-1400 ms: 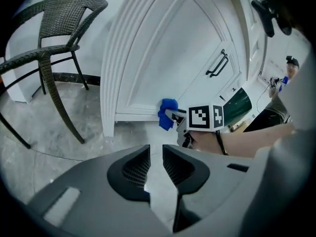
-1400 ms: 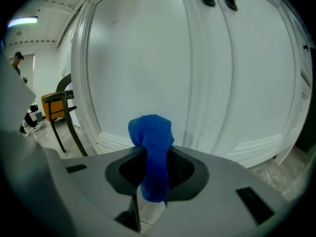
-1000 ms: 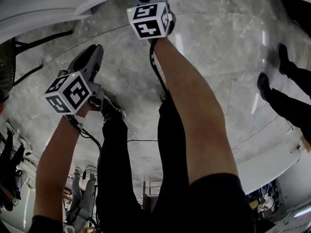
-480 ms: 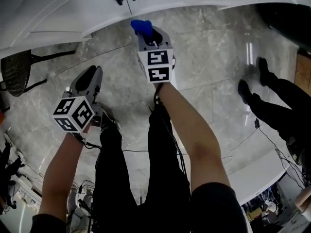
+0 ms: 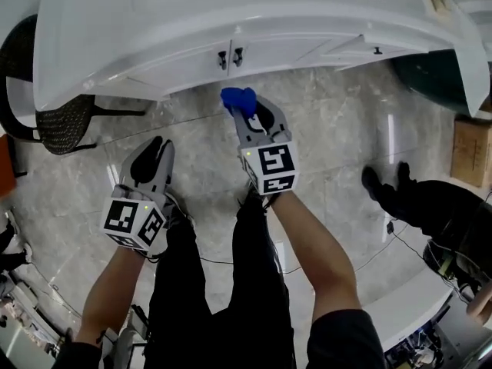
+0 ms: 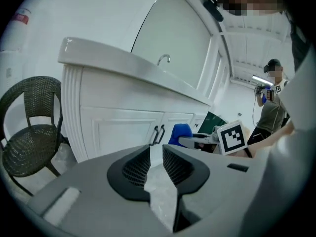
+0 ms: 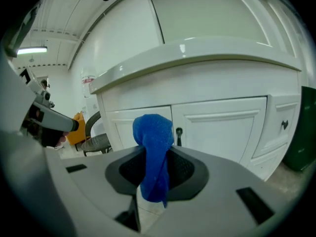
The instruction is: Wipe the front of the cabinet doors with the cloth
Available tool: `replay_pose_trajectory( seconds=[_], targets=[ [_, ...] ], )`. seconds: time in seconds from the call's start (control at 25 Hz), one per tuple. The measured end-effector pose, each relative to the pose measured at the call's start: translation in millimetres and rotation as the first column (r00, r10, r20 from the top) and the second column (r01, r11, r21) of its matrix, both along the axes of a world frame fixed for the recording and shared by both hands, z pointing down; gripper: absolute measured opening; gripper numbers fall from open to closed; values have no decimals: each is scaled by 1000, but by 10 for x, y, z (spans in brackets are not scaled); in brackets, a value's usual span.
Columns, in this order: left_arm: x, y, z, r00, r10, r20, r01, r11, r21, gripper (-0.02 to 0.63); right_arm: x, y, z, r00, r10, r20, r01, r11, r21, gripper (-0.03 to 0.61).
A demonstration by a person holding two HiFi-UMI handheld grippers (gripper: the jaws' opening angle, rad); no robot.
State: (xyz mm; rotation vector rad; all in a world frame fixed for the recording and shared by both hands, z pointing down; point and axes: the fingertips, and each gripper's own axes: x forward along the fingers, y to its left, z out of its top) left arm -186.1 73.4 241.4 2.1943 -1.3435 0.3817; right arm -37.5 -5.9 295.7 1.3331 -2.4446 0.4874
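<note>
A white cabinet [image 5: 254, 21] fills the top of the head view, its two doors meeting at a pair of dark handles [image 5: 229, 57]. My right gripper [image 5: 247, 111] is shut on a blue cloth [image 5: 238, 98], held a short way in front of those handles and apart from the doors. In the right gripper view the cloth [image 7: 154, 152] hangs bunched between the jaws, with the doors [image 7: 222, 127] behind it. My left gripper [image 5: 154, 158] hangs lower left over the floor. Its jaws stand close together with nothing between them [image 6: 155, 164].
A dark wicker chair [image 5: 54, 118] stands left of the cabinet. A dark green bin [image 5: 430, 75] and a cardboard box [image 5: 467, 152] sit at the right. Another person's feet [image 5: 384, 187] are on the marble floor at right. Cables trail on the floor.
The cabinet has come much further into the head view. Both grippers now sit lower in the frame, the right one still holding the blue cloth toward the door handles.
</note>
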Motion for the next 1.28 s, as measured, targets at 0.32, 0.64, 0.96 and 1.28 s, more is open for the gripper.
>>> replay_pose_trajectory(
  seconds=[0.32,0.64,0.96,1.28],
  targets=[
    [594,-193,-256,998,-37,-46,37,999,17,81,53,-616,-340,999,18,52,-20,999,30,89],
    [1006,-204,-462,994,-88,-58,90,996,23,81,-38,-901,-333,997,-75,20,75,997,28,89],
    [749,-170,-423,989,-109,-103,111,994,17,81,-15,-1000,-225,999,-31,-18,31,1000,5,89],
    [629,-28,-334,997,-24,-69,24,1000,2,81,335,-1035,-228,995,15,-97,-12,999,39,89]
  ],
)
